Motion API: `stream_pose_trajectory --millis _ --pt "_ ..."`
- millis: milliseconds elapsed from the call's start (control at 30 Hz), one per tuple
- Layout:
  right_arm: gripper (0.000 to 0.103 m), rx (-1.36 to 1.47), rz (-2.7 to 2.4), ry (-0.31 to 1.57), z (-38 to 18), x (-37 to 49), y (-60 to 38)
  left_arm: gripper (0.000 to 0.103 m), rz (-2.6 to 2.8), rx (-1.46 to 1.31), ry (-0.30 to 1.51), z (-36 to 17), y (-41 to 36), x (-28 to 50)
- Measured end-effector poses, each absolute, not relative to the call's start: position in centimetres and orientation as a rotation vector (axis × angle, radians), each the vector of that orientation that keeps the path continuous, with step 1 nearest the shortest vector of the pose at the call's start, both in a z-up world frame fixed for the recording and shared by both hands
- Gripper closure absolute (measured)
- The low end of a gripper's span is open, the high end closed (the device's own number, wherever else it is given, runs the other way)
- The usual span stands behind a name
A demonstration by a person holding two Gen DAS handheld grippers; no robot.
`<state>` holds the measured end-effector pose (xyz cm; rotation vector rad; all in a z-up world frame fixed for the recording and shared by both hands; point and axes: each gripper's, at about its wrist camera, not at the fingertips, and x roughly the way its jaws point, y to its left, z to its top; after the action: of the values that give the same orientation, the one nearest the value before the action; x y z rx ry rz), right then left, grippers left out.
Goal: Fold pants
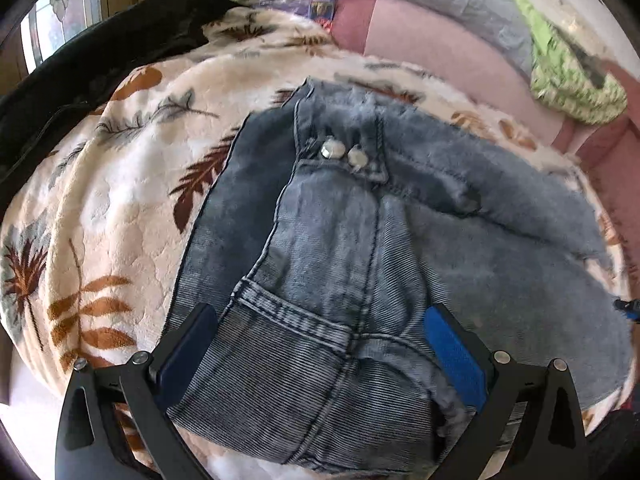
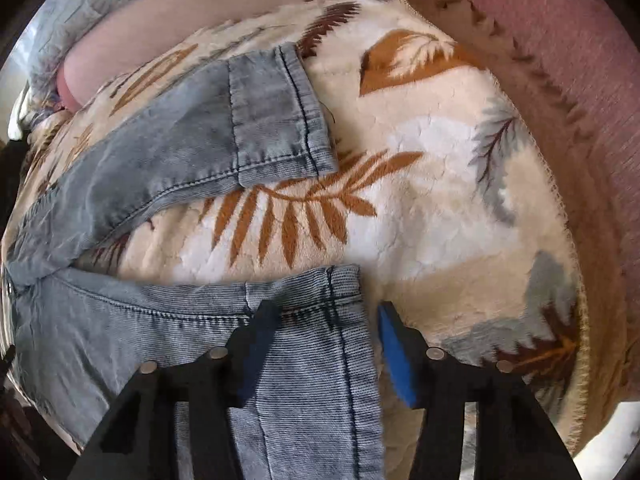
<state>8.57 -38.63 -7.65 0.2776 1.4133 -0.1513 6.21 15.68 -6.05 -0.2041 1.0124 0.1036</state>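
A: Start at the jaws. What has the left gripper (image 1: 320,344) got?

B: Nothing clamped, as far as I can see. Its jaws stand wide, one blue pad on each side of the jeans (image 1: 328,264) near the waistband, with the pocket seam lying between them. The pads (image 1: 452,348) do not visibly press the denim.

A: And the right gripper (image 2: 320,344)?

B: Its jaws are partly closed, set astride the cuff of the nearer leg (image 2: 304,312). One finger lies over the denim and the blue pad sits just beside the hem's edge, on the blanket side. The cloth is between them, but I would not call it pinched yet.

A: Where do the jeans lie overall?

B: Spread on the leaf-print fleece blanket (image 2: 440,152), which covers a pink sofa (image 2: 580,80). The waist with its two metal buttons (image 1: 344,152) is toward the blanket's middle. The other leg (image 2: 240,120) angles off toward the blanket's far edge, well apart from the nearer one.

A: So how far along?

B: Early, I judge. The legs still splay open and no fold shows. Left to do: bring one leg over the other, then fold the length. A black garment (image 1: 100,60) and a green cloth (image 1: 568,80) sit beyond the blanket, uninvolved.
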Motion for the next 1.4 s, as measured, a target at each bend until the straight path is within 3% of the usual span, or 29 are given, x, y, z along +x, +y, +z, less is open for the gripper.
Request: stream_pose_trajectory --millis 200,300,567,600,667,733,867,1033,1167,1233,1300,1400 --pt "0.078 0.135 -0.17 1.416 -6.6 8.6 -37.1 0.001 0.102 -0.221 1.001 -6.0 16.3 6.5" --pt "0.081 0.107 -0.18 1.401 -5.7 8.4 -37.0 0.007 0.145 -0.224 0.972 -5.4 17.3 6.9" --pt "0.081 0.069 -0.174 1.399 -5.9 8.3 -36.4 0.008 0.152 -0.261 1.012 -5.8 19.1 9.9" --pt "0.081 0.072 -0.171 1.401 -6.1 8.3 -36.4 0.013 0.148 -0.259 1.04 -6.3 19.2 10.4" --pt "0.081 0.077 -0.166 1.401 -6.2 8.3 -36.5 0.033 0.173 -0.205 1.044 -6.1 18.8 10.6" --pt "0.081 0.062 -0.161 1.396 -5.5 8.0 -36.3 0.073 0.141 -0.178 1.064 -5.9 18.4 11.0" --pt "0.09 -0.006 -0.162 1.371 -5.0 9.2 -36.5 0.083 0.145 -0.109 1.083 -5.8 17.7 11.6" --pt "0.093 -0.122 -0.221 1.219 -1.5 10.2 -35.2 0.093 0.19 -0.06 1.029 -4.4 17.6 10.8" --pt "0.084 -0.063 -0.207 1.379 -6.5 10.9 -36.3 0.091 0.209 -0.055 1.05 -5.3 17.4 10.9" --pt "0.072 -0.014 -0.236 1.359 -6.7 9.7 -37.2 0.088 0.217 -0.057 1.041 -5.6 17.4 10.9" --pt "0.041 0.065 -0.248 1.326 -5.1 8.1 -38.0 0.087 0.209 -0.062 1.03 -5.4 17.5 10.7" --pt "0.039 0.171 -0.217 1.284 -2.3 4.8 -38.8 0.085 0.195 -0.086 1.021 -5.0 17.9 10.3"
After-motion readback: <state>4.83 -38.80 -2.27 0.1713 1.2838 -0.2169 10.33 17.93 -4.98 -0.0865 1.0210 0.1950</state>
